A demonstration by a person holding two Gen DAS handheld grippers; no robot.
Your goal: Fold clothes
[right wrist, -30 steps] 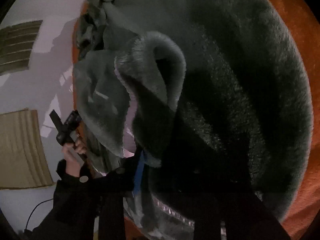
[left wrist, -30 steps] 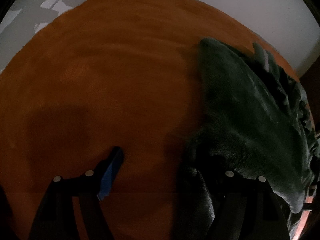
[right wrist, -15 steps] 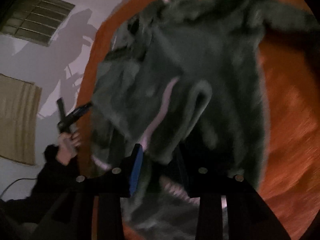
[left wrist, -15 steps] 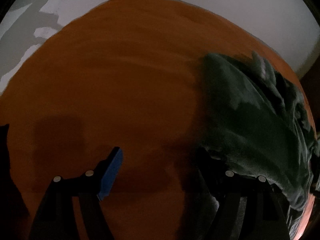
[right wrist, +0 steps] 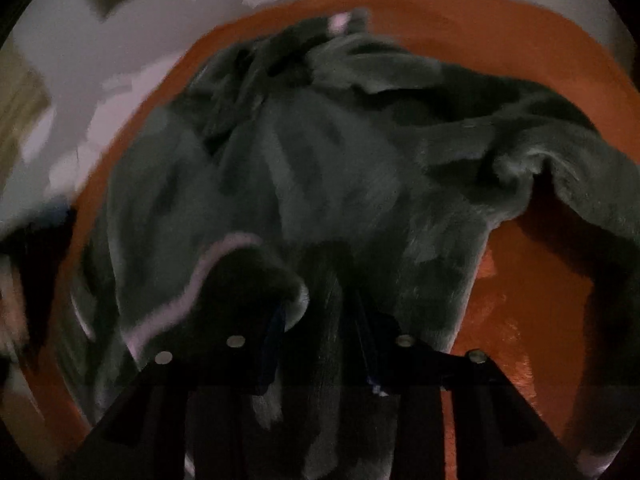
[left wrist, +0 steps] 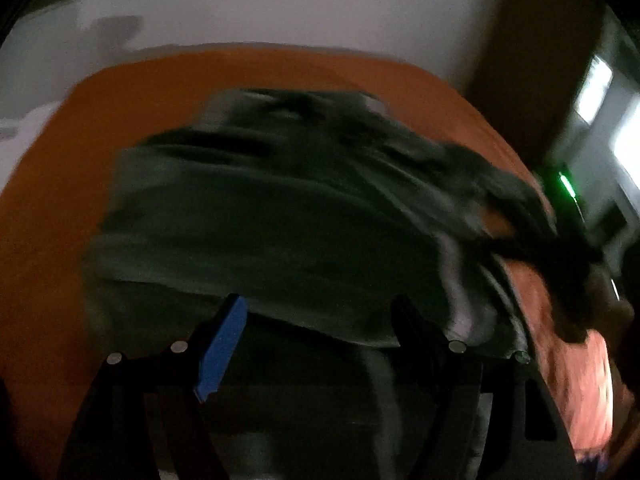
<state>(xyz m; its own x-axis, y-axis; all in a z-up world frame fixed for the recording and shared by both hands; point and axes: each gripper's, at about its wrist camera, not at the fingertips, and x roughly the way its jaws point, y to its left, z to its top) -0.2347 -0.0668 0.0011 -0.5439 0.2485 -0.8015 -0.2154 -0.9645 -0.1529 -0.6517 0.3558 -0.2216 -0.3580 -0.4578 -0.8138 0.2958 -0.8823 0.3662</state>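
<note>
A dark green fleece garment [left wrist: 280, 220] with a pale lining lies crumpled on an orange cover [left wrist: 60, 160]. My left gripper [left wrist: 316, 320] hovers over its near edge, open, with the blue pad [left wrist: 224, 336] clear of the cloth. In the right wrist view the same garment [right wrist: 340, 180] spreads across the orange cover [right wrist: 520, 40], one sleeve trailing off to the right. My right gripper [right wrist: 320, 332] has a fold of the fleece between its fingers and its jaws are closing on it. Both views are blurred.
White floor or wall [left wrist: 280, 0] rings the orange cover. A dark wooden piece [left wrist: 520, 60] and a green light [left wrist: 568, 188] stand at the far right. A dark sleeve [right wrist: 40, 260] shows blurred at the left edge of the right wrist view.
The left gripper swung from bare orange cover to over the garment, still open. The right gripper rolled and rose a little, and its jaws narrowed on the fleece fold.
</note>
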